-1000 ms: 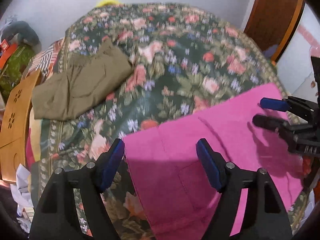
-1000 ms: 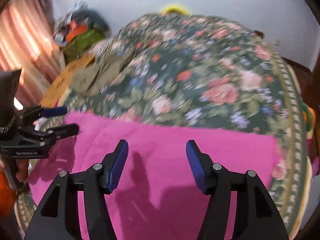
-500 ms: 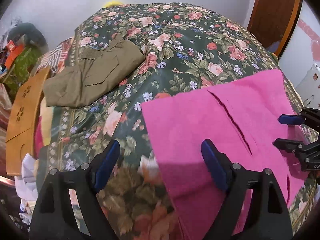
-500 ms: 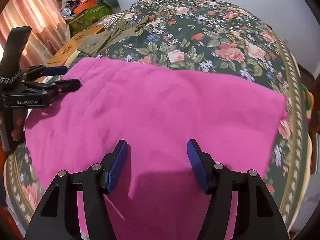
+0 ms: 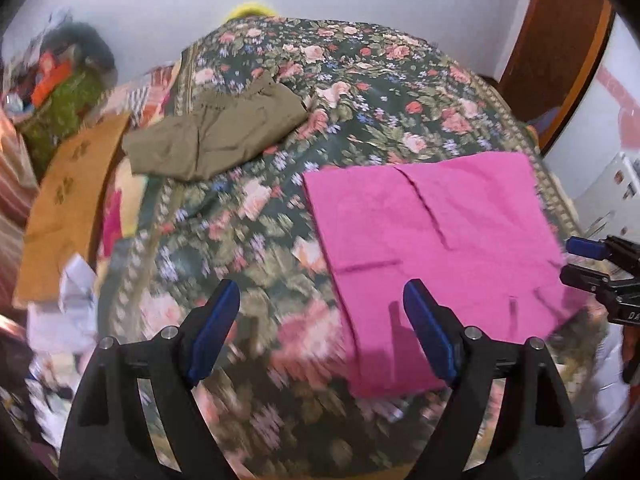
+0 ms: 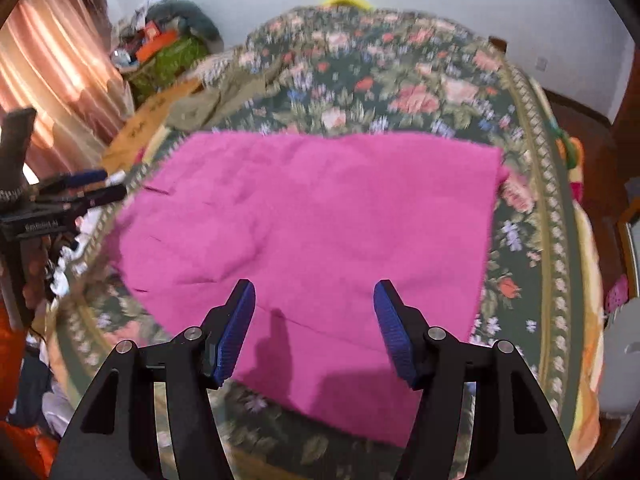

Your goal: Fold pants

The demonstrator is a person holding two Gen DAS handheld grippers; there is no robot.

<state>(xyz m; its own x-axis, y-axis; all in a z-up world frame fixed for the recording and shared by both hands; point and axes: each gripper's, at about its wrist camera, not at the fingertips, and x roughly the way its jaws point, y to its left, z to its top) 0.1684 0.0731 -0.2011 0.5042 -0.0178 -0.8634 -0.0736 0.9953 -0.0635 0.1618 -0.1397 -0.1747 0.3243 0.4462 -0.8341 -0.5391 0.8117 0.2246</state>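
Folded pink pants (image 5: pixel 440 232) (image 6: pixel 320 208) lie flat as a rough rectangle near the front edge of the floral bedspread (image 5: pixel 380 92) (image 6: pixel 400 92). My left gripper (image 5: pixel 320 286) hovers open above the bedspread at the pants' left edge, with nothing between its blue pads. It appears at the left of the right wrist view, left gripper (image 6: pixel 114 184). My right gripper (image 6: pixel 315 285) hangs open over the near part of the pink pants without touching them, and the left wrist view catches it at the right edge, right gripper (image 5: pixel 570 260).
Folded olive pants (image 5: pixel 216 136) (image 6: pixel 216 96) lie at the bed's far left. A wooden board (image 5: pixel 60 208) and white papers (image 5: pixel 76 280) sit beside the bed on the left, with a clutter pile (image 5: pixel 64 92) behind. A curtain (image 6: pixel 52 60) hangs left; a brown door (image 5: pixel 560 40) stands right.
Both grippers have drawn back and risen from the pink pants, which now lie farther off and in full view. The left jaws stand a little wider than before.
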